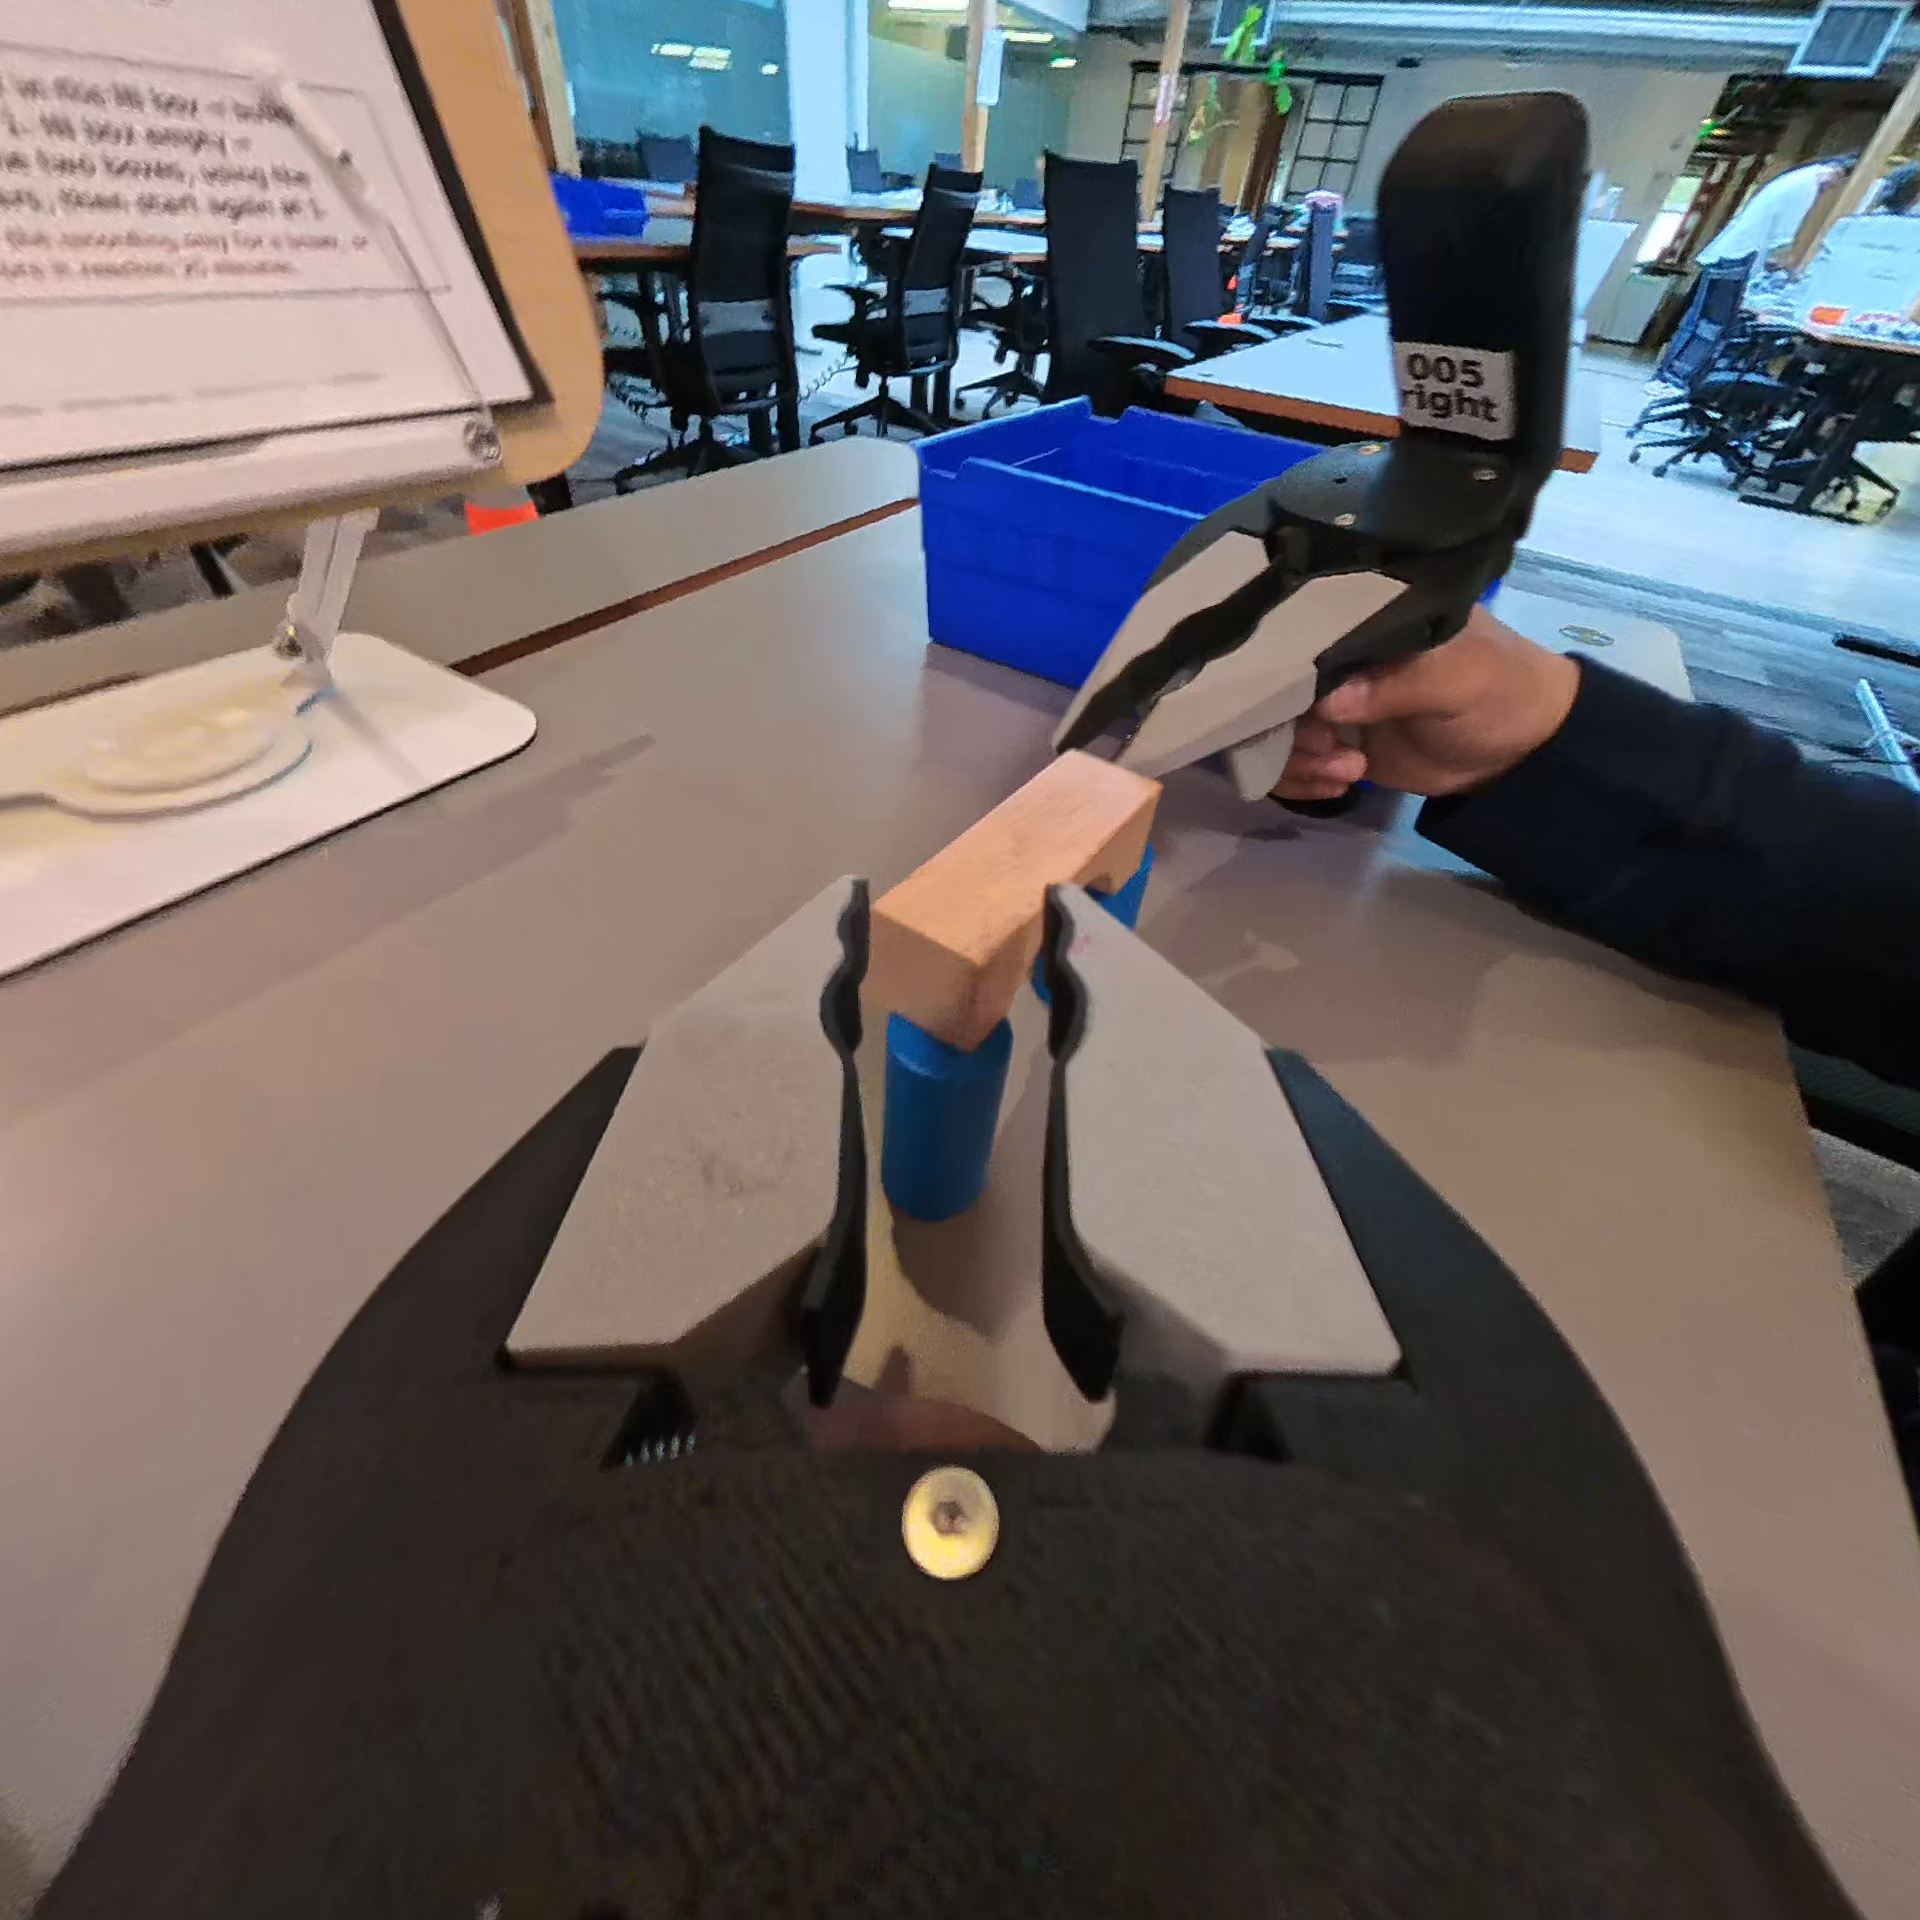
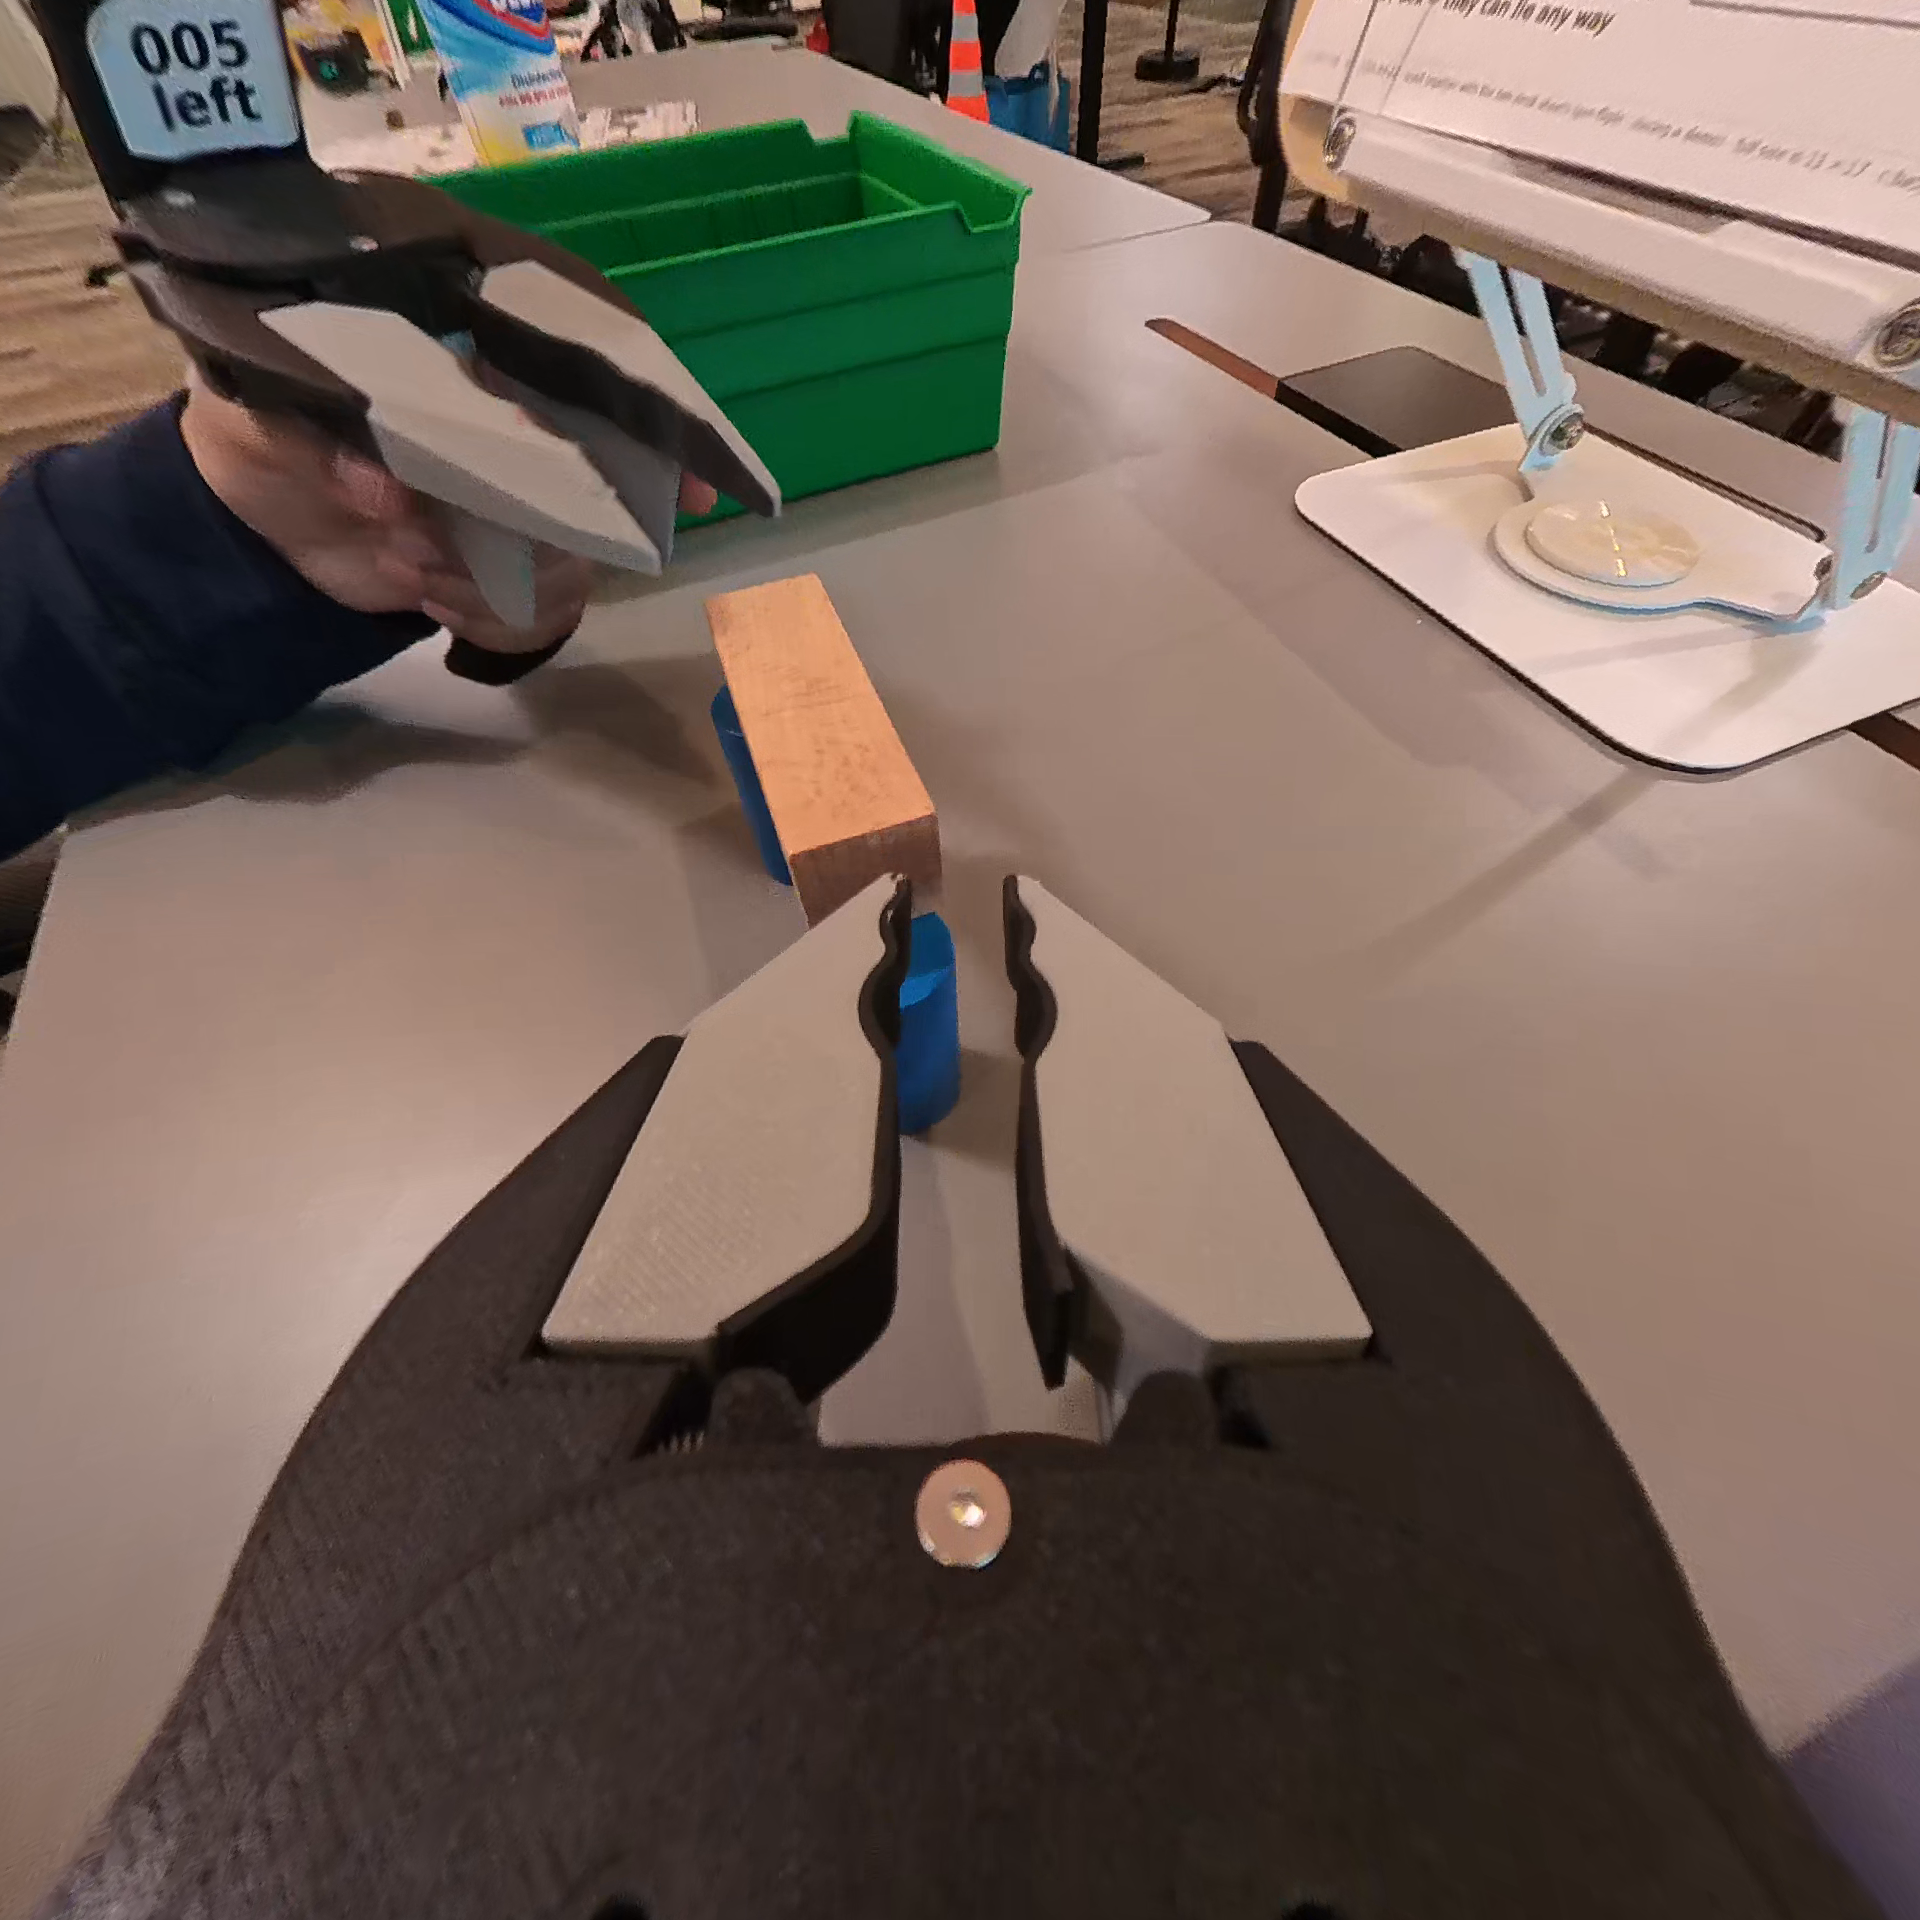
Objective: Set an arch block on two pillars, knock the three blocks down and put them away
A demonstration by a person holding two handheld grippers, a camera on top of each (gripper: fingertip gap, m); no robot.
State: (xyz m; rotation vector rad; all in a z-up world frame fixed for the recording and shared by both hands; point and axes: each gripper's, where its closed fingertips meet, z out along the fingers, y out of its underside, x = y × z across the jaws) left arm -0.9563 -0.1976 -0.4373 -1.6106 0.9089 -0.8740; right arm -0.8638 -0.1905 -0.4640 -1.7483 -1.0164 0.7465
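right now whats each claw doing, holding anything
Left claw: open, off the arch block, holding nothing.
Right claw: open, holding nothing, near the arch's end.

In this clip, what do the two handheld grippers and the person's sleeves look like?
Both grippers, left gripper and right gripper, match: black ribbed bodies, flat grey wedge-shaped fingers with wavy black pads, a silver screw at the base, and a tall black block carrying a lettered tag. No cables show. The sleeves are dark navy.

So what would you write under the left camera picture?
A wooden arch block rests on two blue pillars between two open grippers.
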